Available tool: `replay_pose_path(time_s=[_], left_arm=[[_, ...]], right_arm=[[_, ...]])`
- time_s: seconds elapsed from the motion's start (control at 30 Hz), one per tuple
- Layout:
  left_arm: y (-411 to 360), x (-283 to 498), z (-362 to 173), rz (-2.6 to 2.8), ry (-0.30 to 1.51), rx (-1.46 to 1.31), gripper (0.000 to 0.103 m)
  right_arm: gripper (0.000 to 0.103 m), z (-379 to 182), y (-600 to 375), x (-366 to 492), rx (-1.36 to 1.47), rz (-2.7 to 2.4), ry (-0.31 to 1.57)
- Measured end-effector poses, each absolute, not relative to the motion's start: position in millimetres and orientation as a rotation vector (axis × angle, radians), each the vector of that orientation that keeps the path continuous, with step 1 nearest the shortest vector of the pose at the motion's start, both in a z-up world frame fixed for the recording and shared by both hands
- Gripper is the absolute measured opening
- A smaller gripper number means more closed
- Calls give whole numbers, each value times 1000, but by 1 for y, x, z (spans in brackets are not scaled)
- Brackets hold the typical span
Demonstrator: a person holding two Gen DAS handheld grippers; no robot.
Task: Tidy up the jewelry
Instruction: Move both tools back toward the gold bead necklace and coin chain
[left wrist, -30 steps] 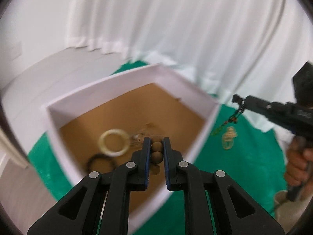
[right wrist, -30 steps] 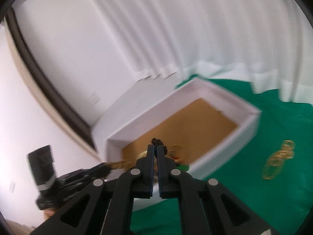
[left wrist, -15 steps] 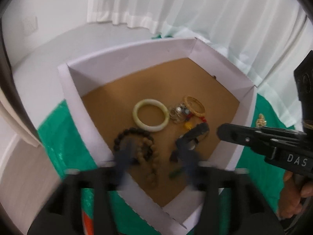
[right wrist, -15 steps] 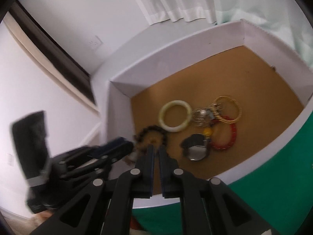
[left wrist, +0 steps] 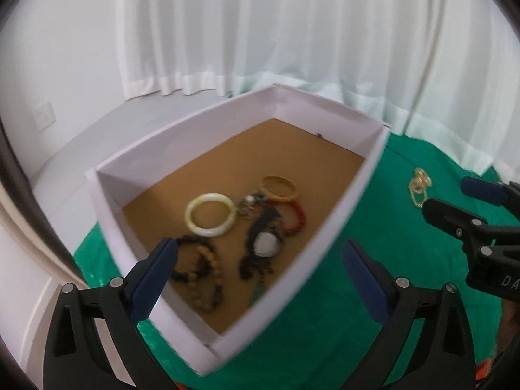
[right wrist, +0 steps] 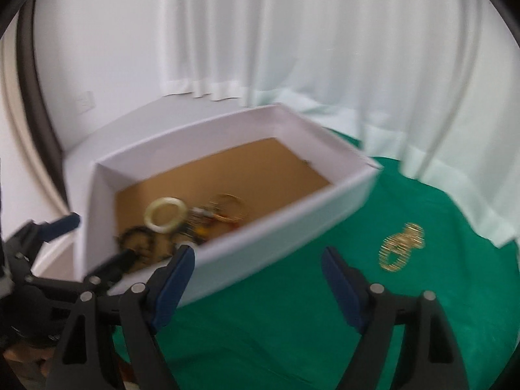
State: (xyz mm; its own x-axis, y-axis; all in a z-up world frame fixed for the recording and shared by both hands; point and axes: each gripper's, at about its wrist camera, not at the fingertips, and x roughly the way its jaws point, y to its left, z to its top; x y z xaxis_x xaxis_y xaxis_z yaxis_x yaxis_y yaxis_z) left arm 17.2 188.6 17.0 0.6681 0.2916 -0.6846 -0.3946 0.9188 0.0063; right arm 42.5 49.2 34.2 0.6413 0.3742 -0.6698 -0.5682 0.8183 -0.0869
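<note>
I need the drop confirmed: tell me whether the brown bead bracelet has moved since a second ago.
Yes. The brown bead bracelet has left the left gripper, whose jaws have just opened, and lies in the white box.

Bright, even daylight through white curtain [left wrist: 292,48] across top of both frames; shadows soft, no harsh glare. Heavy fisheye bend, black vignette at corners. Right wrist view motion-blurred throughout; left wrist view sharper, mild smear on box [left wrist: 341,214] edges.
</note>
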Motion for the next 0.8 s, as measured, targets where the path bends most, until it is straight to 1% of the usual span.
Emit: replay_pose_path(time_s=[0.47,0.7,0.8], left_arm=[[122,13,15,322,745,-45,102],[91,21,-7,233,795,-44,102],[79,25,-23,178,841,-50,102]], right_arm=[[82,10,-46,23,-221,334,687],[82,-3,-83,17,-205,227,665],[82,-14,-101,21,-178,183,690]])
